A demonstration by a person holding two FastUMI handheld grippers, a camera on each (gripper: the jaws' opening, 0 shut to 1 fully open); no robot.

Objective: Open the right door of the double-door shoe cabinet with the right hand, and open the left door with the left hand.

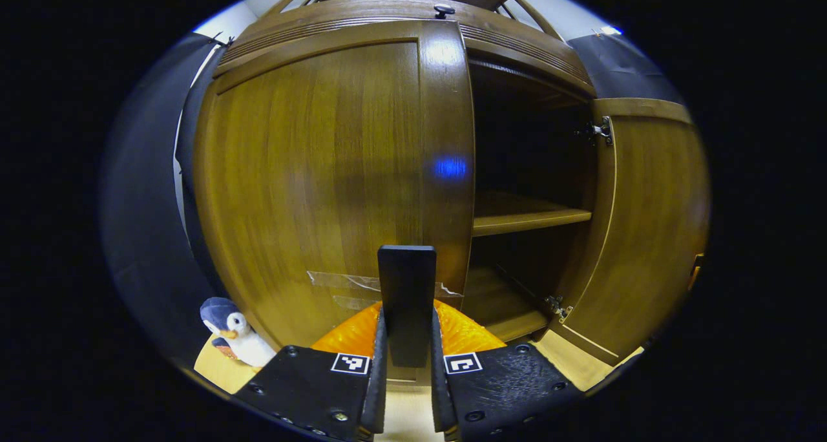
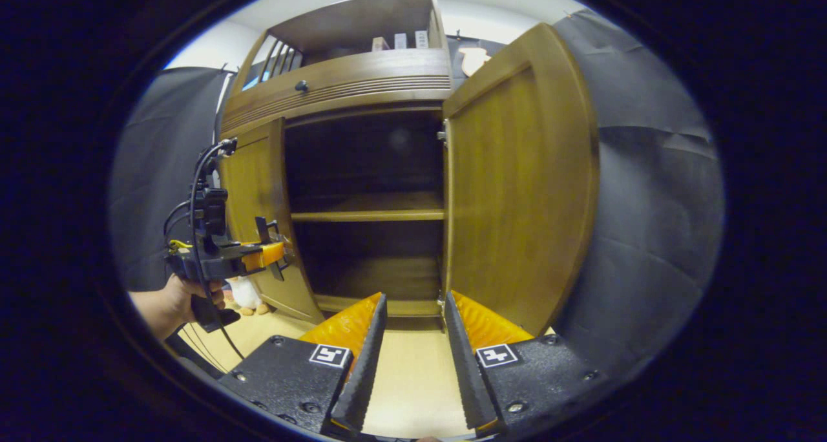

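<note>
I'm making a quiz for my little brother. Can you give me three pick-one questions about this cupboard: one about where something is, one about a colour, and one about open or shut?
1. Where is the penguin?
A. On the floor, beside the left door
B. On the middle shelf
C. On top of the cabinet

2. What colour is the cabinet?
A. White
B. Brown
C. Blue

3. How is the right door?
A. Shut
C. Taken off
B. Swung wide open

Answers:
1 A: the penguin sits low down, just left of the left door.
2 B: all its wood is brown.
3 B: the right door stands out from the cabinet and you can see inside.
</note>
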